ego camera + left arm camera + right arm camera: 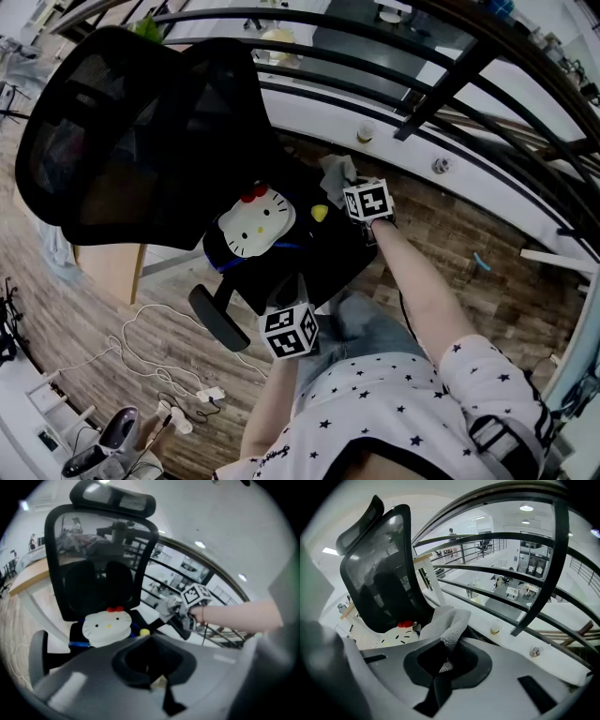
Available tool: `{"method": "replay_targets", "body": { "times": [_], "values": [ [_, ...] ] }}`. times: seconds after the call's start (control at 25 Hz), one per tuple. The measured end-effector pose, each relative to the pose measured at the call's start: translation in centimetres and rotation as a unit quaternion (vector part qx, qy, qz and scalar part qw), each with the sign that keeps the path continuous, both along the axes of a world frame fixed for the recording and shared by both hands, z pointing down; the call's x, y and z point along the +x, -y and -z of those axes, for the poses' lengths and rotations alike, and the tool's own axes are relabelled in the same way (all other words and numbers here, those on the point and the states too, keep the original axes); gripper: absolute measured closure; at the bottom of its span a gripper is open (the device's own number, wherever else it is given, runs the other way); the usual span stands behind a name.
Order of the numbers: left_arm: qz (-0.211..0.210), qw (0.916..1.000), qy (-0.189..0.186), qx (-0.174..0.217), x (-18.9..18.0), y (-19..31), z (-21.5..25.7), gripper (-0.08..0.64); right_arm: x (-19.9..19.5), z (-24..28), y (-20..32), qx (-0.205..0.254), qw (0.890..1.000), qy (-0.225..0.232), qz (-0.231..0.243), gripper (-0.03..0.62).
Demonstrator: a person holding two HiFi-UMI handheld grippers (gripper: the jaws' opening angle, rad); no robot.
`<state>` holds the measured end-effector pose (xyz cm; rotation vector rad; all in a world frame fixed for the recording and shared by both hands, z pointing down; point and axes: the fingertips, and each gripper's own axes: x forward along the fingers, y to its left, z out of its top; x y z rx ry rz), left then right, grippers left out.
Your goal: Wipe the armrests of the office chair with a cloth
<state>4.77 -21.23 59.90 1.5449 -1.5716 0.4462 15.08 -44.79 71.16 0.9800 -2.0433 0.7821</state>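
A grey terry cloth [447,623] is pinched between the pressed-together jaws of the right gripper [446,662], with the bunched fabric seen spilling up and out of them. In the head view the cloth [336,171] is held at centre frame, just above the right gripper's marker cube, against the armrest on the right side of the black mesh-backed office chair [141,141]. That black padded armrest [182,627] is caught in the left gripper view right of centre, with the cloth on top of it. The left gripper [289,328] is held low in the frame, in front of the seat; its jaws are closed together and nothing is gripped. A white cat-face cushion with a red bow [255,223] is resting on the seat. The other black armrest [217,319] is seen at lower left, untouched.
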Motion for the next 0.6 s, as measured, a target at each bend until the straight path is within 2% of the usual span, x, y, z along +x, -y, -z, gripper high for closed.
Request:
{"method": "replay_targets", "body": {
  "times": [0.6],
  "values": [
    [-0.021,0.9998,0.0,0.005,1.5,-2.0,0.4,0.554,3.5,0.0,-3.2,0.005,1.0,-0.011,-0.011,0.563]
  ]
}}
